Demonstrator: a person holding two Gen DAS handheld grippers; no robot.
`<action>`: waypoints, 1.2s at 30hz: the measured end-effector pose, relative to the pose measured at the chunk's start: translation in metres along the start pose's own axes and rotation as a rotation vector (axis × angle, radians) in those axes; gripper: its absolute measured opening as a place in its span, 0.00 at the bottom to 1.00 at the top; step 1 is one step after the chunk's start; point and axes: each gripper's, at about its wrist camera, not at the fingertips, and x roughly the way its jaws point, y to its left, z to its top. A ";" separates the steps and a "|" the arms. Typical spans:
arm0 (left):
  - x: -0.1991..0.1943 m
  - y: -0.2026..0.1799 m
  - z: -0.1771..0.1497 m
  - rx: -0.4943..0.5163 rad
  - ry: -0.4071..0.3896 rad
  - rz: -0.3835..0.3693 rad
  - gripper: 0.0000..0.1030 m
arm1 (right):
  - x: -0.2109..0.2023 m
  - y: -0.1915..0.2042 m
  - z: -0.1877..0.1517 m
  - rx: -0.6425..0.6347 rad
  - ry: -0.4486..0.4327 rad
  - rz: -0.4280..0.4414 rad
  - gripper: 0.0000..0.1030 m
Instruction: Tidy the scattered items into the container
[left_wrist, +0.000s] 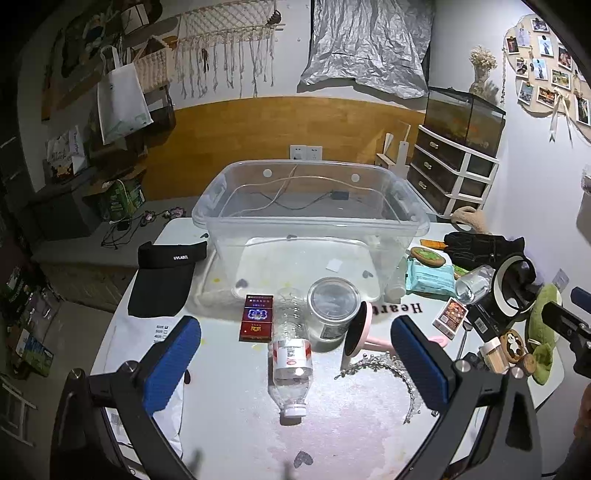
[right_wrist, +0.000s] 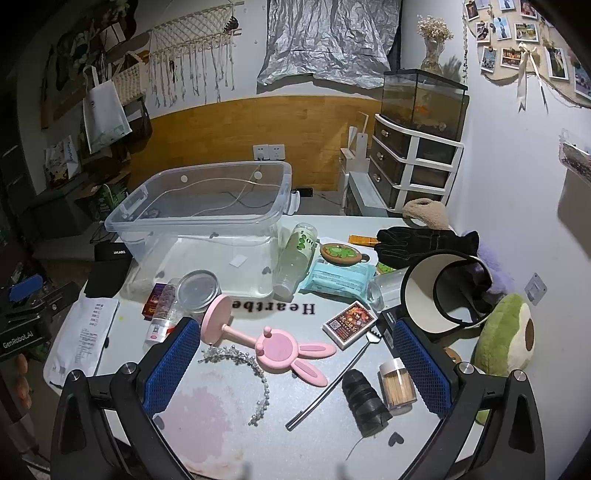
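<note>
visor (left_wrist: 166, 273): black fabric, says "UVLABCL"
table (right_wrist: 258, 424): "Heartbe" printed, reads upside down
container (left_wrist: 310, 225): clear plastic tub
left gripper (left_wrist: 295, 354): wide open, empty
right gripper (right_wrist: 295, 354): same, open and empty

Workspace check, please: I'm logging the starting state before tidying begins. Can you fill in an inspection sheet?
Surface: white table, with a pinkish stain near the front edge.
Job's things: clear plastic bin looks empty; around it lie a water bottle, red box, pink bunny mirror, beaded tiara, wipes pack, black gloves, avocado plush.
Clutter: black visor, toothpick jar, black thread spool, metal rod.
Grippers: left gripper and right gripper both open, holding nothing.
Cables: cords on the floor behind the bin.
Surroundings: drawer unit carrying a fish tank.
</note>
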 end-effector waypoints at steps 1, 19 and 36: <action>0.000 0.000 0.000 -0.001 0.004 0.001 1.00 | 0.000 0.000 0.000 0.000 0.001 0.000 1.00; 0.003 -0.002 0.002 -0.013 0.011 0.003 1.00 | 0.006 -0.003 0.001 0.002 0.006 0.000 1.00; 0.016 0.002 0.000 -0.042 0.057 -0.050 1.00 | 0.013 -0.004 -0.001 -0.006 0.015 0.000 1.00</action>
